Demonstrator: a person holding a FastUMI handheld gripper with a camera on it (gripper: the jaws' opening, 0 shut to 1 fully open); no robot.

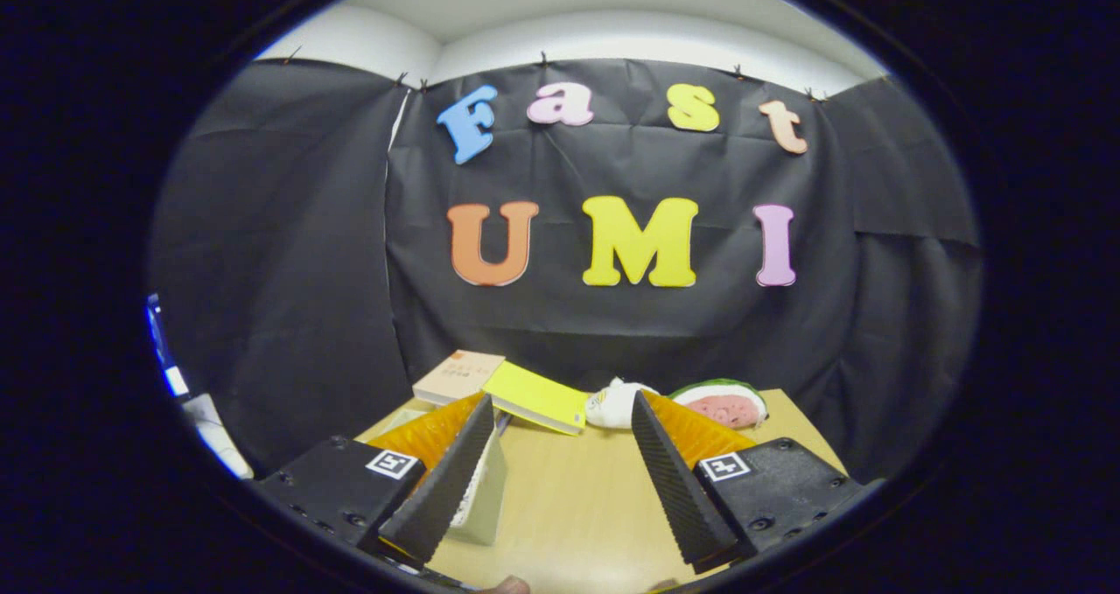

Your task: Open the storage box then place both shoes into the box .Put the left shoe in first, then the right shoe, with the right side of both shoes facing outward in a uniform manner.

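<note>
currently tongs (560,467) spread wide, grasping nothing, raised over tabletop (577,506). beyond fingers – tan book (457,375), yellow book (535,396), white shoe-like thing (612,404), watermelon-slice toy (724,403). pale box-like object (484,498) beside left finger. storage box, lid state – cannot tell. step in hand unsettled; next move needs box located.

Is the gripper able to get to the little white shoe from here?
Probably yes. The gripper is open, with bare table between its fingers, and the white shoe lies just beyond them, beside the yellow book. Nothing seems to block the way forward.
</note>
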